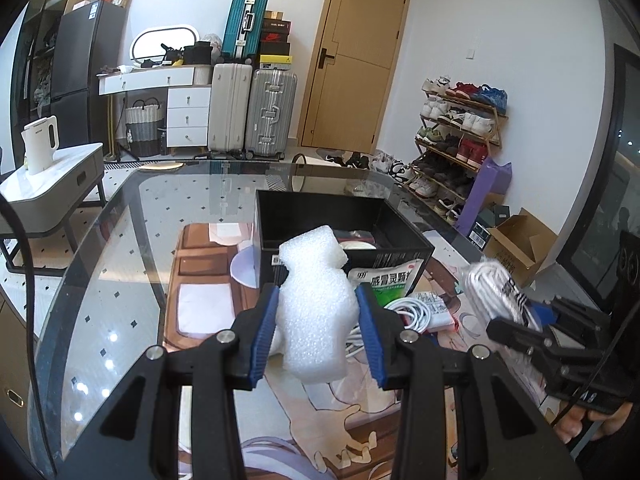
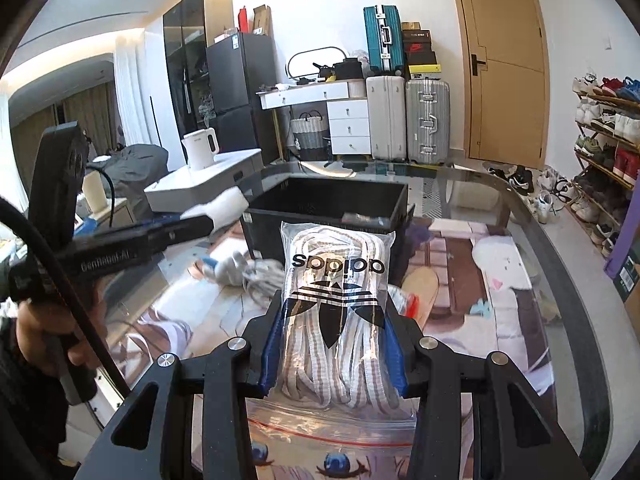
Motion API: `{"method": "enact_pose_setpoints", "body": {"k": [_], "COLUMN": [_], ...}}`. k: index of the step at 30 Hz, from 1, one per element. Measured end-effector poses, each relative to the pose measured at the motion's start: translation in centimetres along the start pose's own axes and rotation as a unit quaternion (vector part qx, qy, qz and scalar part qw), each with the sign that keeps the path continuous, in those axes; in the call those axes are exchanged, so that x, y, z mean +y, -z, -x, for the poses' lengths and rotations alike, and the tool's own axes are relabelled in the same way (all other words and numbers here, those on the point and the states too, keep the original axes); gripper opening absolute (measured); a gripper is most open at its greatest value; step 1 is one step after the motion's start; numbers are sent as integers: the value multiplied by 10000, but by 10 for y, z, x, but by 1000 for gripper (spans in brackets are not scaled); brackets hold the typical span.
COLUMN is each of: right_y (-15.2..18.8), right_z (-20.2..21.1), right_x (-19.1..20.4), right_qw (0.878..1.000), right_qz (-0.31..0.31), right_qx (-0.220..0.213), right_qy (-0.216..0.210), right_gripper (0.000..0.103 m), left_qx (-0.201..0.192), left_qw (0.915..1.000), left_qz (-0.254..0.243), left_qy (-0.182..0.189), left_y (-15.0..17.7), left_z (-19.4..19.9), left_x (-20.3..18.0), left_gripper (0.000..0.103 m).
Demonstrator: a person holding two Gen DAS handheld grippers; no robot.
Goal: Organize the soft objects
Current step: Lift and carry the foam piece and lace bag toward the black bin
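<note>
I see a big glass surface (image 1: 100, 280) with a cartoon picture mat under it. On it sits a black box (image 1: 340, 216), open at the top, with some things inside. A green and white medicine packet (image 1: 386, 280) leans on the front of the box. A white cable (image 1: 408, 310) lies in a heap just beside the packet.

My left hand-held gripper (image 1: 316, 320) is clamped on a white foam block (image 1: 316, 300). Its 2 blue pads squeeze the block from both sides and hold it up in front of the box.

My right hand-held gripper (image 2: 334, 344) is clamped on a clear bag of white shoelaces (image 2: 336, 300) with a black logo. The bag is up in the air, near the box.
</note>
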State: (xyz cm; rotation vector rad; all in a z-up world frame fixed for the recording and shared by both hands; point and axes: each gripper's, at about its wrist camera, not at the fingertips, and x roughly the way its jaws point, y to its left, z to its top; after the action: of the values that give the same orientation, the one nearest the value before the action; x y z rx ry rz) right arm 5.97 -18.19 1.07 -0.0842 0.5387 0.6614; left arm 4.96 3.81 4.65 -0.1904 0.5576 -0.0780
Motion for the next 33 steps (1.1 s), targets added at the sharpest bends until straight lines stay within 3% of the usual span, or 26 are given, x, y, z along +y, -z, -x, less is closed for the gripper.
{"method": "enact_pose_setpoints", "body": {"k": [16,33], "right_y": [-57,-97], "right_z": [-3,-43], "right_x": [-8,-12], "right_qw": [9998,9984], "right_qz": [98,293], "right_qx": [-45,359], "right_qy": [-191,-320], "right_gripper": [43,43], "left_qx": [-188,-165], "left_qw": [9997,9993], "left_qz": [-145,-320], "left_qy": [-28,-73], "left_y": [-20,-39], "left_z": [5,-19], "left_x": [-2,-6], "left_gripper": [38,38]}}
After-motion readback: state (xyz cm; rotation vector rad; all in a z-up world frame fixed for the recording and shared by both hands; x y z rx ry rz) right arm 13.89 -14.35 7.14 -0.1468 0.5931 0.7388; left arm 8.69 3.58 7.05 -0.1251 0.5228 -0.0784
